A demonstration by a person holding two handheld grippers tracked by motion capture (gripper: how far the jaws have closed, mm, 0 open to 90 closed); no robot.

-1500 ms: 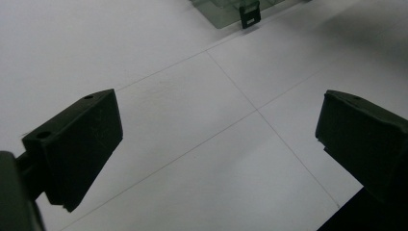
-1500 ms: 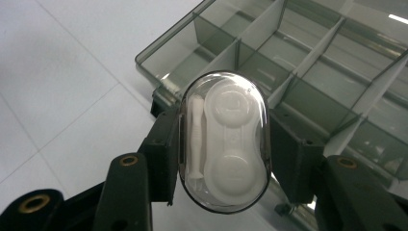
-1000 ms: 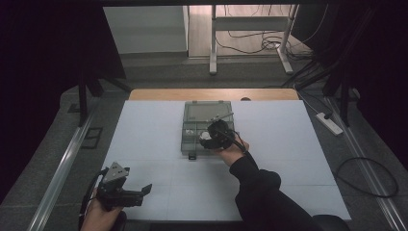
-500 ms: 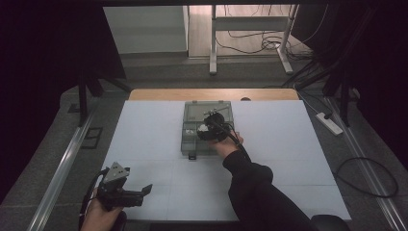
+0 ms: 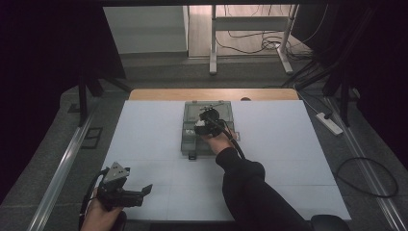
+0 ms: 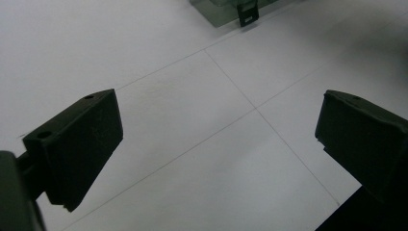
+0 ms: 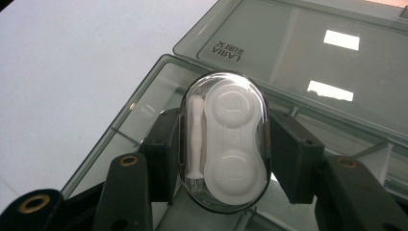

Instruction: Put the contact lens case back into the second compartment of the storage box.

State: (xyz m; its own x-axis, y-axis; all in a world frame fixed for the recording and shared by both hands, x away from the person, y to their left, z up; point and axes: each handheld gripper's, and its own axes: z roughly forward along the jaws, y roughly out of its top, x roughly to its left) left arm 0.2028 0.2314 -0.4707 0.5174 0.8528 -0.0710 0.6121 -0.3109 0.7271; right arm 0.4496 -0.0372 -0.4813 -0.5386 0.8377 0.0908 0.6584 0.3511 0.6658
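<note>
A clear oval contact lens case [image 7: 223, 139], with a white twin-cup holder and a white stick inside, sits between the pads [image 7: 293, 159] of my right gripper [image 7: 223, 154], which is shut on it. That gripper [image 5: 204, 126] hovers over the open grey see-through storage box [image 5: 191, 113] at the far middle of the table; below the case I see the box's compartments [image 7: 139, 120] and its flat lid [image 7: 298, 48]. My left gripper [image 5: 144, 190] is near the front left edge, open, jaws wide apart with nothing between them [image 6: 216, 130].
The white table mat [image 5: 288, 144] spreads around the box on all sides. The box's near corner and black latch [image 6: 246, 14] show at the top of the left gripper view. A power strip [image 5: 329, 122] lies on the floor to the right.
My right gripper, still holding the case, has moved a little farther away and to the left over the box. The left gripper has stayed put.
</note>
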